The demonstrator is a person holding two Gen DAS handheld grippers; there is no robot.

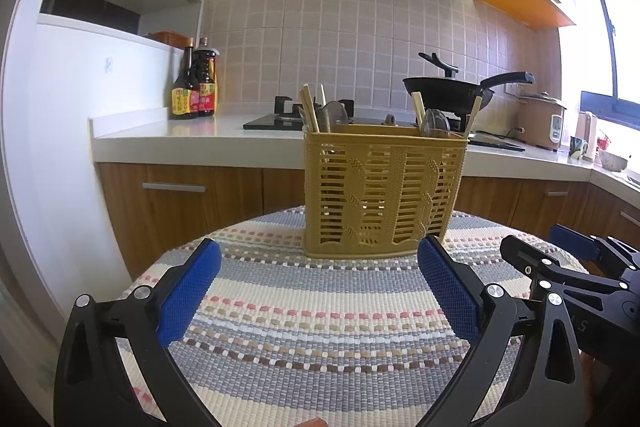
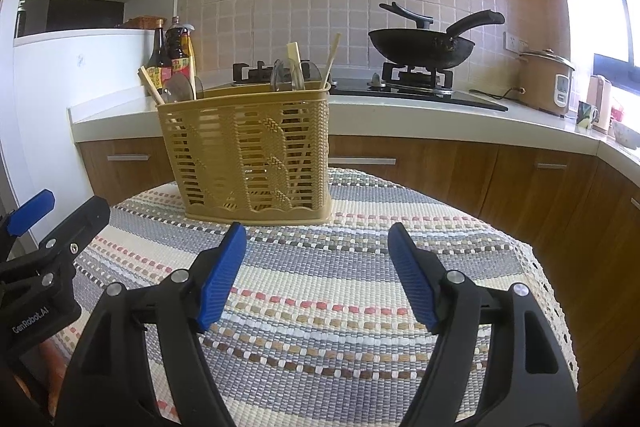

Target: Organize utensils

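Looking out along my left gripper [image 1: 318, 259], I see its blue pads [image 1: 188, 293] spread wide with nothing between them, hanging over the striped woven tablecloth [image 1: 312, 327]. My right gripper [image 2: 316, 251] is likewise released and empty, and in the left wrist view its black frame sits at about 3 o'clock, close beside the left one.

At 12 o'clock from both grippers stands the yellow plastic utensil basket [image 1: 384, 195], upright on the cloth near the table's far edge; the tip of the left gripper's right-hand pad overlaps its lower corner in the picture, but I cannot tell whether they touch. Wooden chopsticks [image 1: 310, 109] poke up from the basket's left compartment next to clear plastic spoons [image 1: 334, 115]; more chopsticks [image 1: 418, 109] and another clear spoon [image 1: 436, 123] rise from the right compartment. From the right wrist view the basket sits toward 11 o'clock, just beyond the left-hand pad.

Beyond the table, the white countertop [image 2: 400, 107] carries a gas hob with a black wok [image 2: 422, 47] at 1 o'clock, soy sauce bottles [image 1: 196, 85] at 10 o'clock, and a beige rice cooker [image 2: 546, 81] at 2 o'clock. Wooden cabinet doors [image 2: 440, 171] run below the counter.
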